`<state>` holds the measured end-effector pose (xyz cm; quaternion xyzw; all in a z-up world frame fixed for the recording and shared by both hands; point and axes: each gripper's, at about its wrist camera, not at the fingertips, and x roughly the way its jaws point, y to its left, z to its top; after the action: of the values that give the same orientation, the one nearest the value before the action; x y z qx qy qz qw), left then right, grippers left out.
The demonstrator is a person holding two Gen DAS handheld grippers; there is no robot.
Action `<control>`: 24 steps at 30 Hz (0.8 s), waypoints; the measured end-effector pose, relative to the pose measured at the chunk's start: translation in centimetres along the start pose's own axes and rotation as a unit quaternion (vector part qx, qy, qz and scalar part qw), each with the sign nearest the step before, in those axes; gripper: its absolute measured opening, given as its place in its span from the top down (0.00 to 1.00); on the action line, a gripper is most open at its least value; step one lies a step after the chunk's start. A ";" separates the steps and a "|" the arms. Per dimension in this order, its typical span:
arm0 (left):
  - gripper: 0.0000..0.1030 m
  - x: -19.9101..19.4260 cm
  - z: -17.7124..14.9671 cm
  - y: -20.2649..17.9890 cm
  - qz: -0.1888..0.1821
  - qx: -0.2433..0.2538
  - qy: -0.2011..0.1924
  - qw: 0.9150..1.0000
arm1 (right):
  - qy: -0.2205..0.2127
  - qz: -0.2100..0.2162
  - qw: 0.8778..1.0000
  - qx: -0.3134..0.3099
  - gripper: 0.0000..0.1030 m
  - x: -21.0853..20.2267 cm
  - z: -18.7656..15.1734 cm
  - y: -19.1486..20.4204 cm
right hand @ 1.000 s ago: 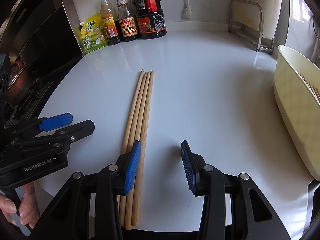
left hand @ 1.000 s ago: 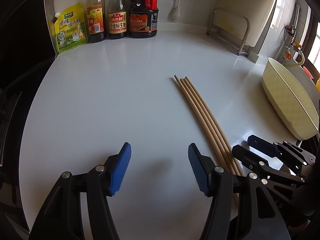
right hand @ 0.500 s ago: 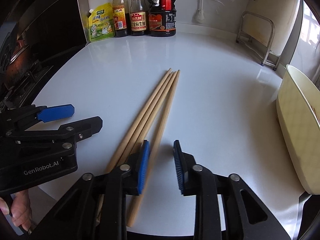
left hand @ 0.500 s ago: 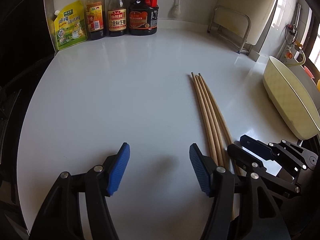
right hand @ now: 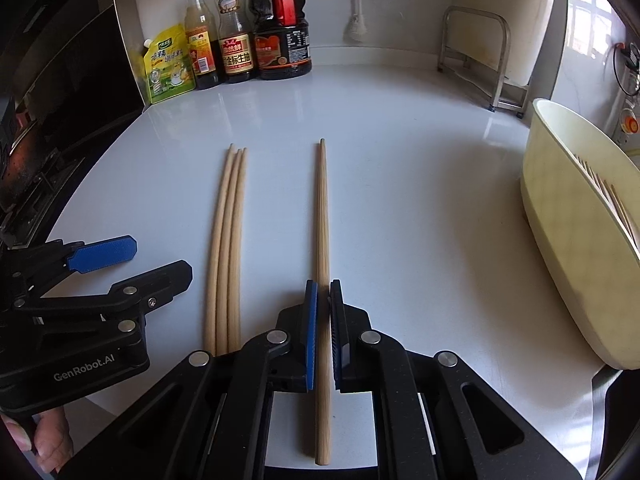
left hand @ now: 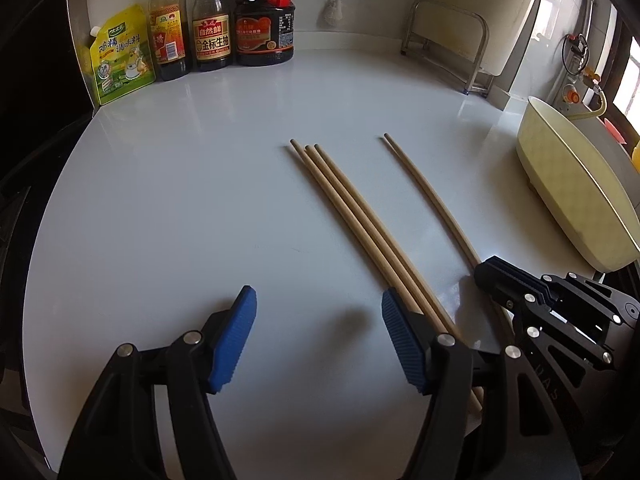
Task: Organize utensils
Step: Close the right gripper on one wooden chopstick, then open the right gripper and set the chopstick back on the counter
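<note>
1. At the far left of the white desk [right hand: 400,184], against the back wall, we see a yellow-green seasoning pouch [right hand: 168,66], then three sauce bottles [right hand: 236,32] standing upright side by side.
2. Our left claw [left hand: 316,340] hovers low over the near part of the desk with its blue pads [left hand: 230,344] spread wide and nothing between them. In the right wrist view the same claw [right hand: 132,262] shows at the left edge, just left of the chopstick bundle.
3. Three wooden chopsticks [right hand: 228,248] lie flat on the desk, pressed together as a bundle, their thin tips pointing toward the back wall. In the left wrist view the bundle [left hand: 360,228] runs just past the right pad of the left claw; we cannot tell whether it touches it.
4. A single chopstick [right hand: 322,208] sits apart from the bundle, to its right, and roughly parallel to it. Our right claw [right hand: 323,300] is closed on it near its thick end, the two blue pads pinching it from either side, and the butt end sticks out behind the pads toward the camera. We cannot tell whether it is lifted off the desk or resting on it.
5. Further right, a metal rack [right hand: 480,60] stands by the back wall.
6. At the right edge of the desk sits a pale yellow utensil basket [right hand: 560,240], and the ends of a few more chopsticks [right hand: 616,204] show inside it.
</note>
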<state>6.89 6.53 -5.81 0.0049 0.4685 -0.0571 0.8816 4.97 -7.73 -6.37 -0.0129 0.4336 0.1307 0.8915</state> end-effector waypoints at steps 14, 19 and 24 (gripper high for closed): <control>0.33 -0.4 0.4 -1.3 -0.007 -0.013 -0.009 1.000 | -0.008 -0.012 0.999 0.029 0.94 -0.9 -0.8 -2.5; 0.33 0.1 0.1 -1.9 0.002 -0.017 0.001 1.000 | -0.018 -0.001 0.999 0.043 0.89 -1.3 -0.9 -3.4; 0.27 0.2 0.0 -2.4 0.031 -0.013 -0.002 0.999 | -0.034 0.005 0.998 0.049 0.68 -2.1 -0.9 -4.0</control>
<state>6.73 4.11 -5.90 0.0075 0.4674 -0.0235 0.8837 4.03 -12.16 -5.64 0.0371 0.4089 0.1142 0.9046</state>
